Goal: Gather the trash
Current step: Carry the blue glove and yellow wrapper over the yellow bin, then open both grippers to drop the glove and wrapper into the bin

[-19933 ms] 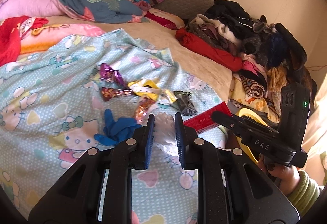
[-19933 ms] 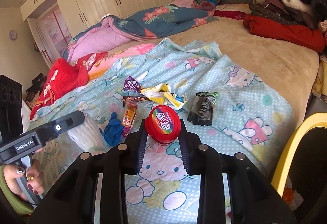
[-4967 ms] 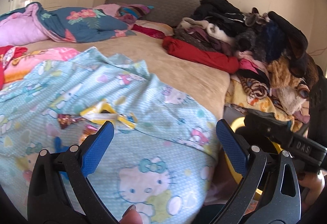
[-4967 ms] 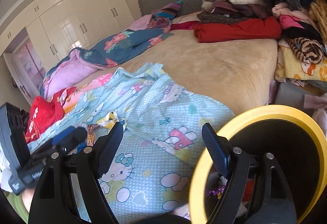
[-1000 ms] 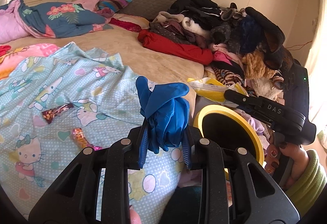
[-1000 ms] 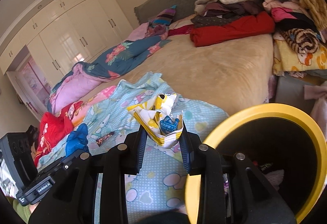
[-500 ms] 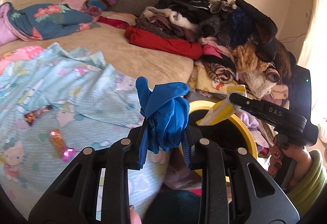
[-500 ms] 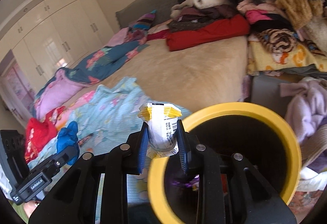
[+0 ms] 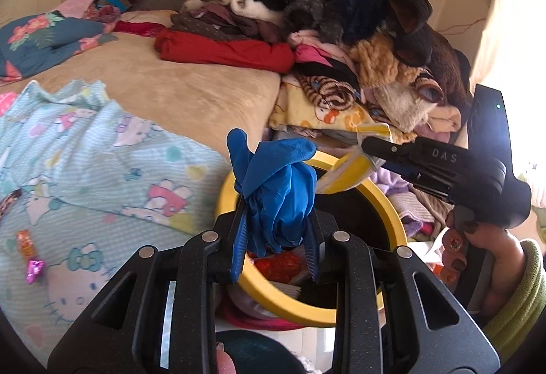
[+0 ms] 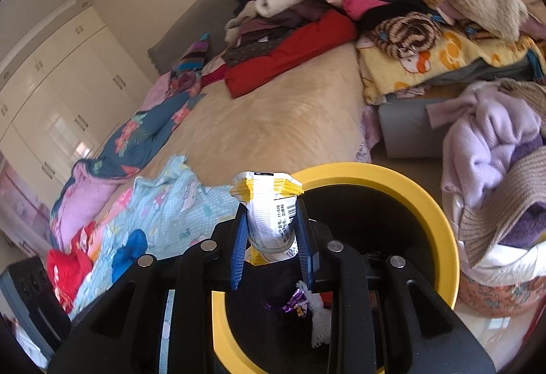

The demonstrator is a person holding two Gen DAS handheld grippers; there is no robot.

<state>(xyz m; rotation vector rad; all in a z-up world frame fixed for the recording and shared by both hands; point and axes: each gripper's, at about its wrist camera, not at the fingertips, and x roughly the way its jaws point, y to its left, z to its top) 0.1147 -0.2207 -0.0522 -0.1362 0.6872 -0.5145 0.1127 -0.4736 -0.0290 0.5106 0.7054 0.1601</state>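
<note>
My left gripper point(image 9: 275, 239) is shut on a crumpled blue glove point(image 9: 278, 189), held over the near rim of the yellow-rimmed black trash bin point(image 9: 392, 213). My right gripper point(image 10: 272, 246) is shut on a yellow and white snack wrapper point(image 10: 269, 217) above the bin's point(image 10: 426, 203) left rim. In the left wrist view the right gripper point(image 9: 370, 148) comes in from the right with the wrapper point(image 9: 344, 169) over the bin's opening. Trash lies inside the bin, among it a purple wrapper point(image 10: 295, 300). Two candy wrappers point(image 9: 29, 256) still lie on the blue cartoon sheet point(image 9: 102, 169).
The bin stands on the floor beside the bed's edge. A tall heap of clothes and plush point(image 9: 341, 32) covers the bed's far corner. More clothes in lilac and beige point(image 10: 494, 162) are piled right of the bin. A hand in a green sleeve point(image 9: 505, 285) holds the right gripper.
Both grippers have swung from above the sheet to over the bin, each still clamping its piece. The bin now fills more of both views, and the wrapper has rolled upright.
</note>
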